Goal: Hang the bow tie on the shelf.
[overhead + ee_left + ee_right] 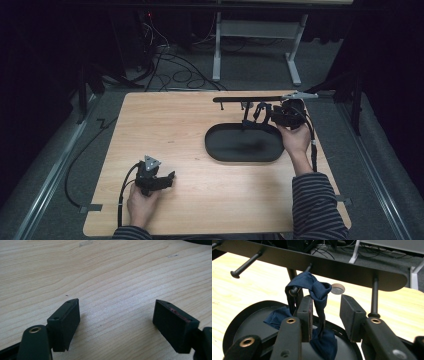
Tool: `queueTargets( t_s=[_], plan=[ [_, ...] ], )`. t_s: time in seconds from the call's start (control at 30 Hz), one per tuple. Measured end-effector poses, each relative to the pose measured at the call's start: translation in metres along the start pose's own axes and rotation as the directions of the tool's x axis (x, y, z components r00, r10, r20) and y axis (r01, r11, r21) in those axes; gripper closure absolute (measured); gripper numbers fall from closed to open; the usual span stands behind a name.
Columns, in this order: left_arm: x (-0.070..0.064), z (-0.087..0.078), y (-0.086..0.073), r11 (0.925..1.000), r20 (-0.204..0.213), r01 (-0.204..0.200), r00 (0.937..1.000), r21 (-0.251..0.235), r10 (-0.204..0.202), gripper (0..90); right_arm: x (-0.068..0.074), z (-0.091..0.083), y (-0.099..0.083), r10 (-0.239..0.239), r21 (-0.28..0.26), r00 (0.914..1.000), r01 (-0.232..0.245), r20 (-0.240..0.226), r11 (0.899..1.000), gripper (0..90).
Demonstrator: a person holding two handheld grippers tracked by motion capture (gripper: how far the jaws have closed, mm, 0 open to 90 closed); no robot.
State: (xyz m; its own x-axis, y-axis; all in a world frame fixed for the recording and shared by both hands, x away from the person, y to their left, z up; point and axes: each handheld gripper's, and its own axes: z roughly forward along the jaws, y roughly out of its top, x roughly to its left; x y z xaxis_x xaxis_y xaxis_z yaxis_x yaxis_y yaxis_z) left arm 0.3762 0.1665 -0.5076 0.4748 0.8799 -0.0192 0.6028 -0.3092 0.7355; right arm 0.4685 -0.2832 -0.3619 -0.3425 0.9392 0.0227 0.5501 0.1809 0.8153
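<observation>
**Blue cloth hanging on the peg rack, right gripper right up against it**

So the dark blue cloth [318,293] is looped over one of the pegs [295,291] sticking out of the black rack [342,270], and its lower end droops down into the black oval tray [243,145] underneath. The right gripper [325,315] is at the cloth, jaws parted, with the hanging strip sitting in the gap, close against the left jaw. Doesn't look clamped from here, there's clear space to the other jaw. In the high view the right hand [295,137] holds that gripper at the far right end of the tray, next to the rack.

The left gripper [116,322] is way off on the near left part of the wooden table [170,130], jaws spread wide over bare wood with nothing between them. Left hand [142,202] is resting low by the table's front edge.
</observation>
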Motion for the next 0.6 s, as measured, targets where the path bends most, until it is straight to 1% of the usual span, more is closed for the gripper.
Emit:
queueTargets(
  t_s=[0.1,0.13,0.27,0.4,0.43,0.6],
  plan=[
    [0.0,0.0,0.0,1.0,0.0,0.0,1.0,0.0,0.0,22.2,0.0,0.0,-0.001,0.0,0.005,1.0,0.0,-0.001,1.0,61.3],
    [0.0,0.0,0.0,1.0,0.0,0.0,1.0,0.0,0.0,22.2,-0.001,0.0,-0.002,0.001,0.007,1.0,-0.001,-0.003,1.0,59.1],
    [0.0,0.0,0.0,1.0,0.0,0.0,1.0,0.0,0.0,22.2,-0.002,-0.001,-0.003,0.003,0.014,0.9999,-0.003,-0.012,1.0,56.4],
    [0.0,0.0,0.0,1.0,0.0,0.0,1.0,0.0,0.0,22.3,-0.002,-0.007,-0.003,0.014,-0.007,0.9997,-0.014,-0.018,1.0,55.2],
    [0.0,0.0,0.0,1.0,0.0,0.0,1.0,0.0,0.0,22.3,0.0,-0.011,-0.004,0.014,-0.02,0.9998,-0.015,-0.017,1.0,55.2],
    [0.0,0.0,0.0,1.0,0.0,0.001,1.0,0.0,-0.001,22.7,0.003,-0.022,-0.007,0.004,-0.039,0.9999,-0.005,-0.014,0.999,55.5]
  ],
)
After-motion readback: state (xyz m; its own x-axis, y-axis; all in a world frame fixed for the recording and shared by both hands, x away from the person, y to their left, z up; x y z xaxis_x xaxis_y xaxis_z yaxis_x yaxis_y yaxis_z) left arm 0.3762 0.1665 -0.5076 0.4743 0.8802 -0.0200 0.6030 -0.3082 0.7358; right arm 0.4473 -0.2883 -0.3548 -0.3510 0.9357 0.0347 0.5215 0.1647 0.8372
